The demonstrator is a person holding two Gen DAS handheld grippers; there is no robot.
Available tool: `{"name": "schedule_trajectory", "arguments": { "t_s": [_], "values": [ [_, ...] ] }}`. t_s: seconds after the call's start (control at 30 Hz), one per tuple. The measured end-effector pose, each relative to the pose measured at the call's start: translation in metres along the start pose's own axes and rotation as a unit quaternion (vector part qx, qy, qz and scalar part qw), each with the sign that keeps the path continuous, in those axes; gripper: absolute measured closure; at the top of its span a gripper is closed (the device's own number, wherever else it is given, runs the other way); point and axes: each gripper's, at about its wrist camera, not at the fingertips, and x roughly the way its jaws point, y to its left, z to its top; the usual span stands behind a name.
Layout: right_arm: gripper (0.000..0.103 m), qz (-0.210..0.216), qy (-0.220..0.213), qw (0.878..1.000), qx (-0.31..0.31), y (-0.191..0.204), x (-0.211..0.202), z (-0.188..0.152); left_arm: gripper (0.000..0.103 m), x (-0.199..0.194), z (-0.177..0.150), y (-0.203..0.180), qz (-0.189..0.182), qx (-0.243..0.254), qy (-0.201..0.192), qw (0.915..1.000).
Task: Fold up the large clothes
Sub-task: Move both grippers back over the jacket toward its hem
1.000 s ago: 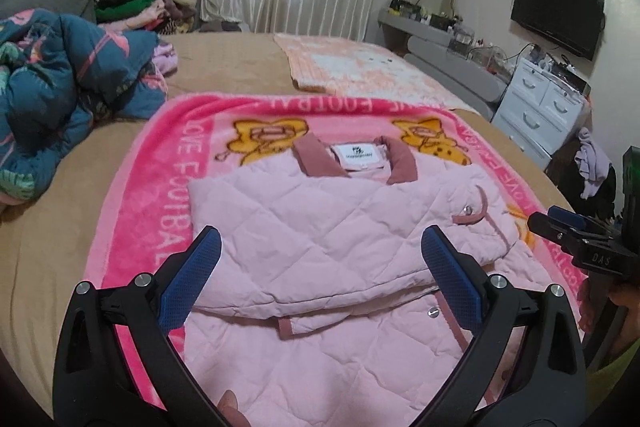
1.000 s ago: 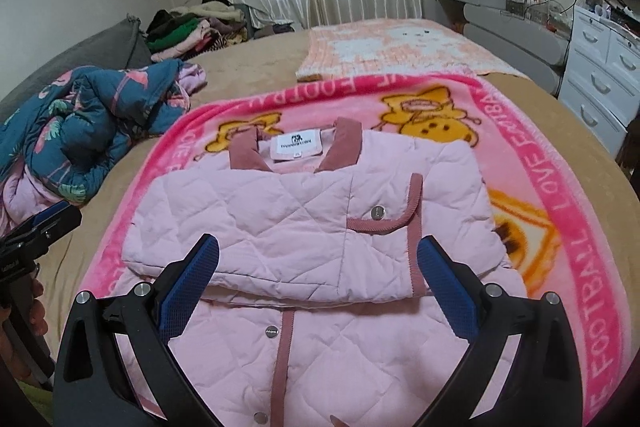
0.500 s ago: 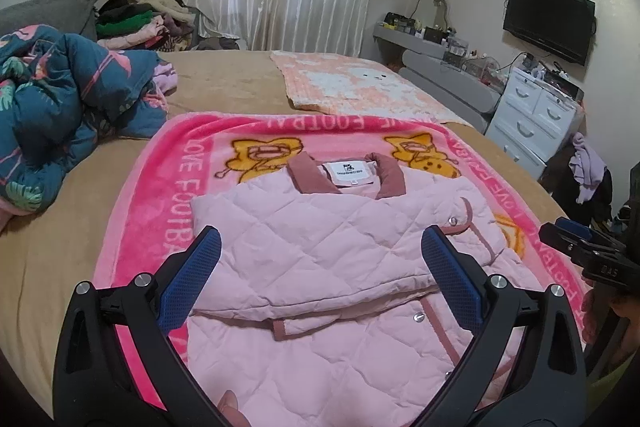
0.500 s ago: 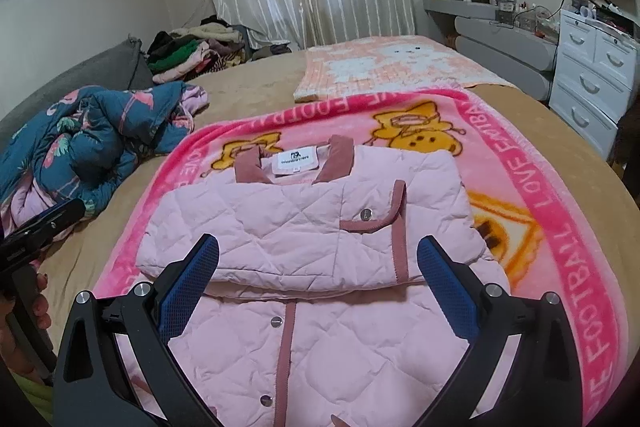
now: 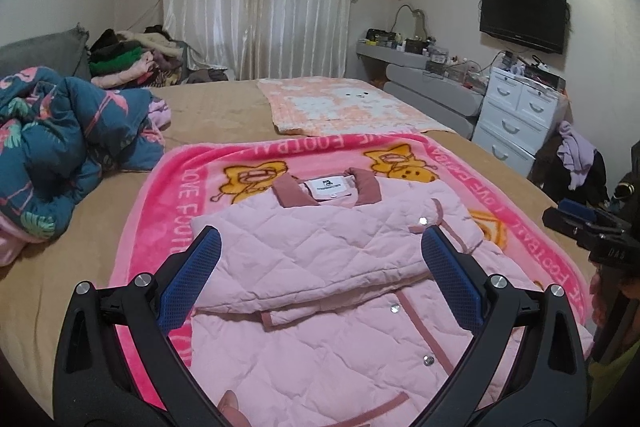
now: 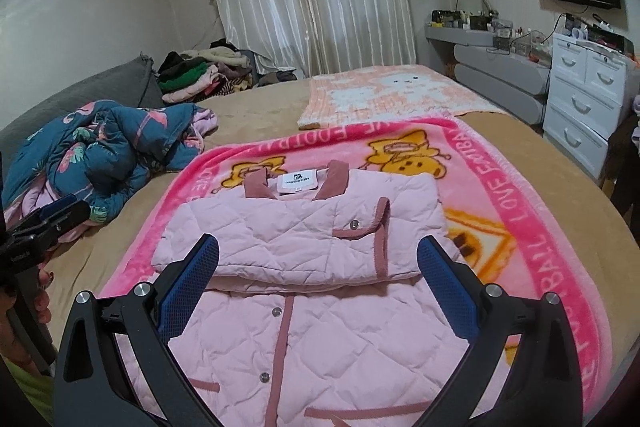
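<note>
A pink quilted jacket [image 5: 320,259] [image 6: 304,239] with a dusty-rose collar lies on a bright pink cartoon blanket [image 5: 180,195] [image 6: 520,211]. Its sleeves are folded across the chest; the lower half with snap buttons spreads toward me. My left gripper [image 5: 320,267] hangs open above the jacket's near half, holding nothing. My right gripper [image 6: 318,267] is open too, hovering over the same part. Each gripper shows at the other view's edge: the right gripper [image 5: 580,227] at the right of the left wrist view, the left gripper [image 6: 44,227] at the left of the right wrist view.
The blanket lies on a tan bed [image 5: 60,267]. A crumpled teal flamingo-print duvet [image 5: 60,131] sits at the left, a clothes pile [image 5: 132,63] behind it. A peach blanket [image 5: 344,107] lies farther back. White drawers [image 5: 516,115] and a wall TV [image 5: 524,15] stand at the right.
Both grippers have risen and pulled back from the jacket, so more of the room shows. The jacket has not moved and both grippers stay open.
</note>
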Motion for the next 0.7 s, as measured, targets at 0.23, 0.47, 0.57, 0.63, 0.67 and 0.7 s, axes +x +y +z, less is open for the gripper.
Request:
{"name": "schedule_trajectory", "arguments": {
  "t_s": [0.23,0.47,0.57,0.63,0.67,0.7],
  "values": [
    [0.004,0.009,-0.015,1.0,-0.013,0.001,-0.031,-0.003,0.009,-0.021,-0.008,-0.015,-0.002,0.002,-0.015,0.9999],
    [0.004,0.016,-0.027,0.999,-0.023,-0.002,-0.064,-0.007,0.009,-0.046,-0.021,-0.032,-0.017,-0.013,-0.03,0.9993],
    [0.004,0.017,-0.031,0.999,-0.033,-0.002,-0.076,-0.012,0.009,-0.056,-0.028,-0.039,-0.022,-0.019,-0.034,0.999],
    [0.004,0.02,-0.032,0.999,-0.035,-0.002,-0.083,-0.014,0.009,-0.061,-0.034,-0.042,-0.029,-0.027,-0.032,0.9987],
    [0.004,0.023,-0.033,0.999,-0.035,-0.003,-0.088,-0.016,0.009,-0.062,-0.037,-0.044,-0.03,-0.031,-0.031,0.9986],
    [0.004,0.025,-0.036,0.998,-0.036,-0.003,-0.092,-0.016,0.009,-0.065,-0.04,-0.045,-0.031,-0.034,-0.029,0.9985]
  ]
}}
